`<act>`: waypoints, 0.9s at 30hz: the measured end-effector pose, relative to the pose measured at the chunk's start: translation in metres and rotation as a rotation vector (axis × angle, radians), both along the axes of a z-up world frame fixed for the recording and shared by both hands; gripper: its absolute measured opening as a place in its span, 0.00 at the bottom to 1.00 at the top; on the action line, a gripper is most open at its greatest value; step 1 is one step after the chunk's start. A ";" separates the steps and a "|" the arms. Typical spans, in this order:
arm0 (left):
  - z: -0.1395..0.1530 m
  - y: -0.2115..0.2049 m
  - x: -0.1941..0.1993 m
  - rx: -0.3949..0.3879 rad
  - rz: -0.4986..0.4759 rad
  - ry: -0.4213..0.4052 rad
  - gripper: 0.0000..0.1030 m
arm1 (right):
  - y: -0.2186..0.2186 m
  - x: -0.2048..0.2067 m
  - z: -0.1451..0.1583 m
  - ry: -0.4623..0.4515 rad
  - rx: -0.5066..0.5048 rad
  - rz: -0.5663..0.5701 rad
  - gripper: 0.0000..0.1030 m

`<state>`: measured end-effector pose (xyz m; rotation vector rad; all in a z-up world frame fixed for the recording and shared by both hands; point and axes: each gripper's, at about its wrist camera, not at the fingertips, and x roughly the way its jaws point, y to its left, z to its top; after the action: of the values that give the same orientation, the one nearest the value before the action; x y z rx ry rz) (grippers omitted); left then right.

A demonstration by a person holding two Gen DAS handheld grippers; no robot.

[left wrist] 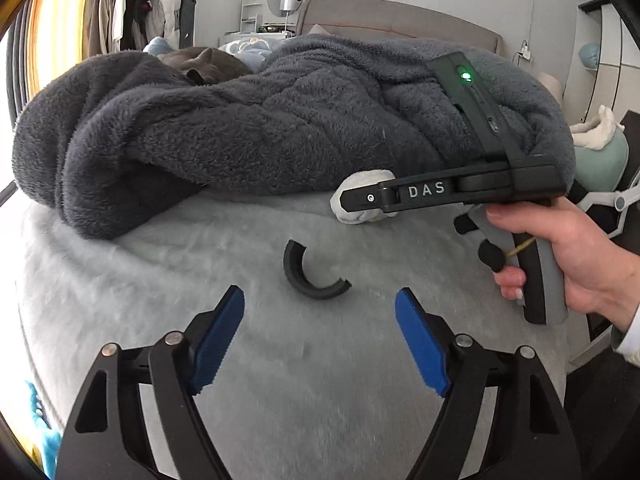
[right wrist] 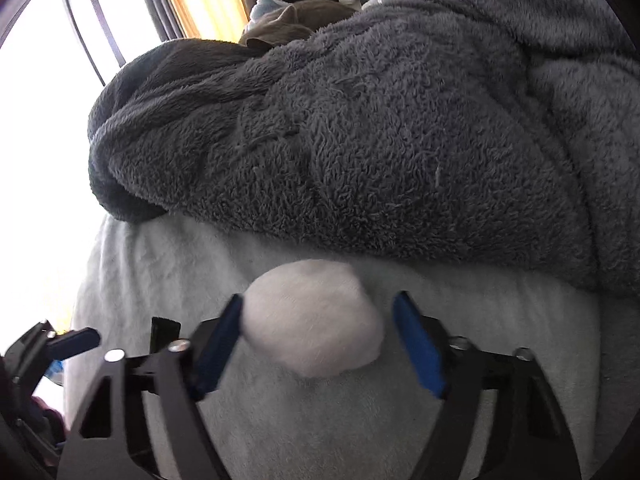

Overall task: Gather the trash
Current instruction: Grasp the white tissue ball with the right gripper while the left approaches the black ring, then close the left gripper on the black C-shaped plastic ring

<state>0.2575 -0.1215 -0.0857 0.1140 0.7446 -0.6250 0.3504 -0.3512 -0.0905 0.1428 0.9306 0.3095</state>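
Lay white, fluffy wad (right wrist: 314, 318) between half-open right tongs (right wrist: 318, 340), touching one pad. Beyond wide-open, empty left tongs (left wrist: 320, 340): black broken ring (left wrist: 310, 278); behind, gray blanket (left wrist: 260, 120).

Black tongs (left wrist: 319, 340), blue ribbed pads (left wrist: 218, 340), white sleeve (left wrist: 630, 340)

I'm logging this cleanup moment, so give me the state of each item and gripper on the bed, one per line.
Broken black ring piece: lying loose on the pale bed cover, ungrasped.
White wad: on the cover, between the right gripper's fingers.
Grey blanket: bunched up.
Left gripper: open, empty.
Right gripper: open around the wad.
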 end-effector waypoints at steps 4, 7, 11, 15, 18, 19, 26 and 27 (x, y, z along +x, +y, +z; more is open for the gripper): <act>-0.004 -0.005 0.013 -0.009 -0.003 0.028 0.74 | 0.000 -0.003 0.005 -0.003 0.016 0.009 0.55; -0.004 -0.009 0.016 -0.005 -0.012 0.026 0.74 | 0.003 -0.007 0.012 -0.018 0.026 0.028 0.54; -0.006 -0.018 0.023 0.001 -0.006 0.027 0.72 | -0.002 -0.015 0.023 -0.049 0.043 0.036 0.54; -0.007 -0.026 0.029 0.012 -0.006 0.027 0.68 | -0.016 -0.021 0.031 -0.066 0.067 0.026 0.54; -0.012 -0.032 0.031 0.037 -0.012 0.035 0.66 | -0.027 -0.024 0.033 -0.062 0.086 0.014 0.54; -0.014 -0.033 0.032 0.045 -0.013 0.039 0.65 | -0.029 -0.025 0.032 -0.057 0.092 0.012 0.54; -0.024 -0.042 0.036 0.072 0.011 0.062 0.64 | -0.039 -0.033 0.032 -0.032 0.152 0.025 0.54; -0.026 -0.043 0.038 0.072 0.016 0.069 0.64 | -0.039 -0.035 0.032 -0.029 0.155 0.028 0.54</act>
<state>0.2950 -0.1644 -0.1113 0.1528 0.8346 -0.5899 0.3157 -0.3903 -0.0581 0.2672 0.8807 0.4088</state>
